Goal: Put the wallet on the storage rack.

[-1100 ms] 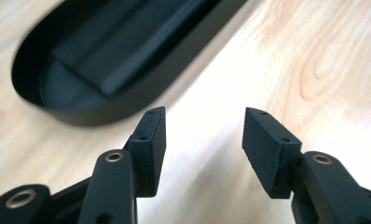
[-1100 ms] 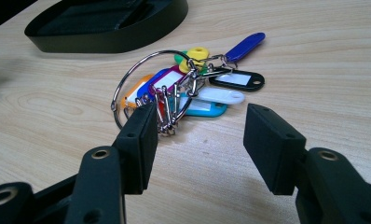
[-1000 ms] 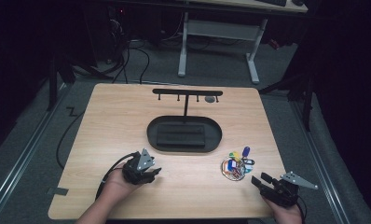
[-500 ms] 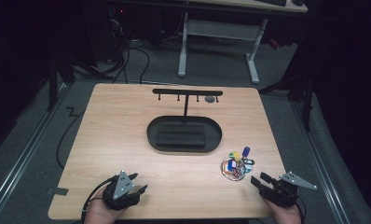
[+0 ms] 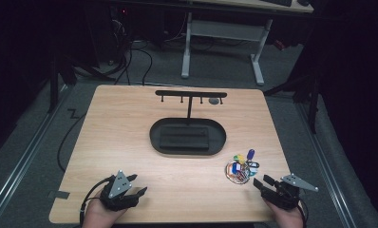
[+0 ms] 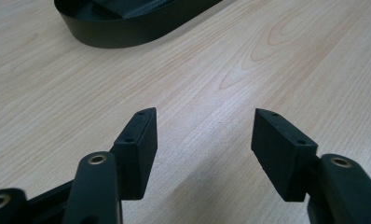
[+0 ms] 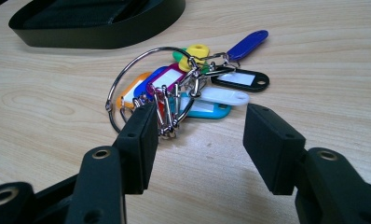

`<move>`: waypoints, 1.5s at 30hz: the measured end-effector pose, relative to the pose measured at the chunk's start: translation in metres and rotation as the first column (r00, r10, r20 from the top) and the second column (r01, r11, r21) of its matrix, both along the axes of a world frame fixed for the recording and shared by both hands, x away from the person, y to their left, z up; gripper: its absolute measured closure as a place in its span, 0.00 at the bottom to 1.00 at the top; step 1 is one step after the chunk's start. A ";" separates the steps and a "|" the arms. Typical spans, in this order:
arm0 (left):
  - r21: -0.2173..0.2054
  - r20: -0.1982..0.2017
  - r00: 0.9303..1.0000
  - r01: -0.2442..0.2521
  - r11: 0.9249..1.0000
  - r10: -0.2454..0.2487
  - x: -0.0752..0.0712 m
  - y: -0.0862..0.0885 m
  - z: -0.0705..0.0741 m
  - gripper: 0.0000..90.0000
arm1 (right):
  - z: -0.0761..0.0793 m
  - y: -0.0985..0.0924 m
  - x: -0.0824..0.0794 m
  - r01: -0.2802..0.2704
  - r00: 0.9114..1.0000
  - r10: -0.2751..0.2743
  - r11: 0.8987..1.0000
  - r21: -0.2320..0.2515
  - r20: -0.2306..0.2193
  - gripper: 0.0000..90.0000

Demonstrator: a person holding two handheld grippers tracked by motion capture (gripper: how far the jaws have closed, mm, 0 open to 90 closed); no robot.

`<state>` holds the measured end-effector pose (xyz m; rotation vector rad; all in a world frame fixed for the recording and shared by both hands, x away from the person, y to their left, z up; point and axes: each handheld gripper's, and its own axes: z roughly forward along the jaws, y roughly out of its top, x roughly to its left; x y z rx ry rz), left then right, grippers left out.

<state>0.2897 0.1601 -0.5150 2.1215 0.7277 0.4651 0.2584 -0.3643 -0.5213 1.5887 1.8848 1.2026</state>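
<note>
The right tool (image 7: pixel 197 135) sits low with its two jaws apart, aimed at the bunch of key tags (image 7: pixel 193 88) lying on the desk (image 5: pixel 130 137) just ahead — ready to grab it, I think. The left tool (image 6: pixel 203 140) has just been opening, with nothing in it. One black oval tray (image 5: pixel 187 137) and one hook stand (image 5: pixel 191 95) wait behind.

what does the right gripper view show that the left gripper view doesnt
The right gripper view alone has the ring of coloured key tags lying on the table just ahead of the right gripper, whose jaws stand open with nothing between them. The left gripper view alone has the left gripper, jaws just opened wider, over bare wood. Both share the wooden table and the black oval tray at the top left.
</note>
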 end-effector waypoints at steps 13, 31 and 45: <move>0.002 0.006 1.000 0.023 1.000 -0.023 0.005 -0.002 0.000 0.42 | 0.010 0.017 -0.004 -0.056 0.998 0.058 0.996 -0.071 0.021 0.51; 0.001 0.022 0.995 0.095 0.995 -0.095 0.000 -0.013 0.001 0.41 | 0.043 0.068 0.024 -0.227 0.963 0.171 0.931 -0.287 -0.209 0.56; -0.006 0.028 0.994 0.102 0.995 -0.102 0.000 -0.009 0.003 0.41 | 0.050 0.116 0.073 -0.411 0.859 0.228 0.840 -0.353 -0.458 0.59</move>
